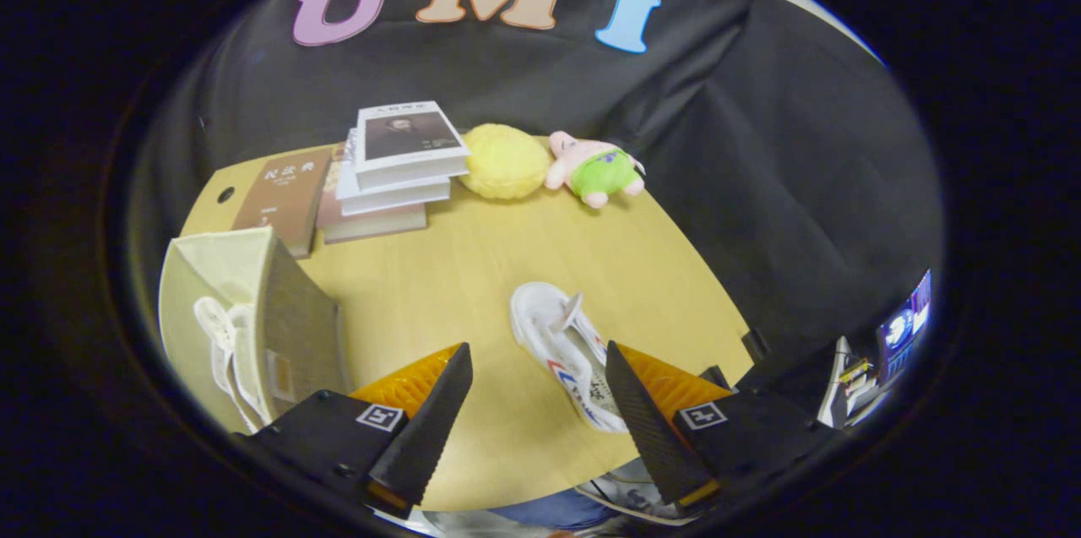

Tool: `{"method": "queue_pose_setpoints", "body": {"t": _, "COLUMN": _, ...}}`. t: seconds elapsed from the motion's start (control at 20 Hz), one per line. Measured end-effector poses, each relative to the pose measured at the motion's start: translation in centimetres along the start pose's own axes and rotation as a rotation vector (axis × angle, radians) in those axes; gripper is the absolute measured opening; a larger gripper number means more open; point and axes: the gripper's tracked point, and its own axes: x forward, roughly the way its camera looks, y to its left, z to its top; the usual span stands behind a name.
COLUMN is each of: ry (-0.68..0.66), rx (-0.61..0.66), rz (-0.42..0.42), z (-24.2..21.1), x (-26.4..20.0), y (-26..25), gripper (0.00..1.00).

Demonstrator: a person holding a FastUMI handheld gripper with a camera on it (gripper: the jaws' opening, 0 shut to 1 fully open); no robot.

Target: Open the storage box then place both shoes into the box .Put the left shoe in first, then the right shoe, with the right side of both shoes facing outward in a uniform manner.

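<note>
Hovering released tool (539, 403) over second shoe (567, 352); one already boxed (253, 310). Best straddle midsection, clamp evenly, keep orientation matching.

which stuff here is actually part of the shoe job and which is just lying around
Part of the job:
- storage box, open, one white shoe already inside
- second white shoe on the table, between the fingers and near one of them
- claw, open, holding nothing

Just lying about:
- stack of books
- yellow plush
- pink and green plush toy
</note>
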Motion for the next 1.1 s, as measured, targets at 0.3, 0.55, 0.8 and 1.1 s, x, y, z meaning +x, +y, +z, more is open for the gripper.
{"method": "queue_pose_setpoints", "body": {"t": 0.3, "ry": 0.137, "rx": -0.126, "rz": -0.076, "z": -3.6, "x": 5.5, "y": -3.7, "gripper": 0.92}}
{"method": "queue_pose_setpoints", "body": {"t": 0.55, "ry": 0.226, "rx": -0.239, "rz": -0.121, "z": -5.3, "x": 8.0, "y": -5.7, "gripper": 0.83}}
{"method": "queue_pose_setpoints", "body": {"t": 0.8, "ry": 0.233, "rx": -0.238, "rz": -0.096, "z": -5.4, "x": 8.8, "y": -6.2, "gripper": 0.83}}
{"method": "queue_pose_setpoints", "body": {"t": 1.1, "ry": 0.239, "rx": -0.244, "rz": -0.103, "z": -5.5, "x": 8.5, "y": -7.5, "gripper": 0.83}}
